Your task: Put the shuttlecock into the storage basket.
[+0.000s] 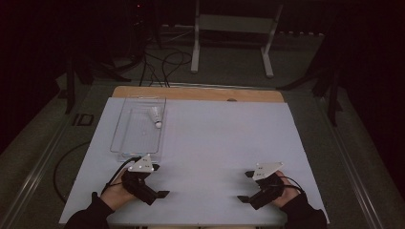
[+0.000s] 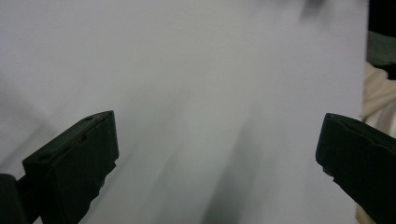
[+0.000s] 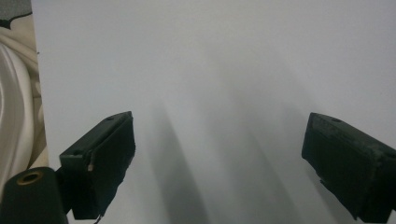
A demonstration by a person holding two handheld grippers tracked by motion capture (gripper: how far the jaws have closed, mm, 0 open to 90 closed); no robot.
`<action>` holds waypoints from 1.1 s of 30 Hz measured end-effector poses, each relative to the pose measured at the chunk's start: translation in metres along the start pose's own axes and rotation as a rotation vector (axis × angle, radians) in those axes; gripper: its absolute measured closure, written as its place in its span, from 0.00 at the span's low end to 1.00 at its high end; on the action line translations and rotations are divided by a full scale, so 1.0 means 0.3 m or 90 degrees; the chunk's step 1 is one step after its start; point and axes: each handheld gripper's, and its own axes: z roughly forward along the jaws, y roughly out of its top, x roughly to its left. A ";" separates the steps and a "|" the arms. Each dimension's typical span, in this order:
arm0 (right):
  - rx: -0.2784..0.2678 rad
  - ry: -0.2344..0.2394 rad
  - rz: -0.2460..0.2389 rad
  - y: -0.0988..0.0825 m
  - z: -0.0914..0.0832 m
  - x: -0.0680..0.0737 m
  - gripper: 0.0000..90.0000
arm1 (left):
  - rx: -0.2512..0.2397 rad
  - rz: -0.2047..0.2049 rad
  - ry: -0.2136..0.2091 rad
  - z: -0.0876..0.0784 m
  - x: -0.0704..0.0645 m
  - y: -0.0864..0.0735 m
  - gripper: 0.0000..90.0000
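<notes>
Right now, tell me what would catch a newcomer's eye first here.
A white shuttlecock lies in a clear plastic tray at the far left of the white table sheet. At the near edge, the left gripper and right gripper rest with jaws wide open, holding nothing.

No legible text — nothing readable.

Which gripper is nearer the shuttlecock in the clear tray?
Left. The left gripper sits just below the near end of the clear tray that holds the shuttlecock. The right gripper is far across the white sheet, near its right corner. Both are open.
</notes>
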 end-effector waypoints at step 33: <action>-0.029 -0.021 0.015 -0.043 0.015 -0.013 0.11 | -0.061 -0.012 0.028 -0.059 0.051 -0.123 0.00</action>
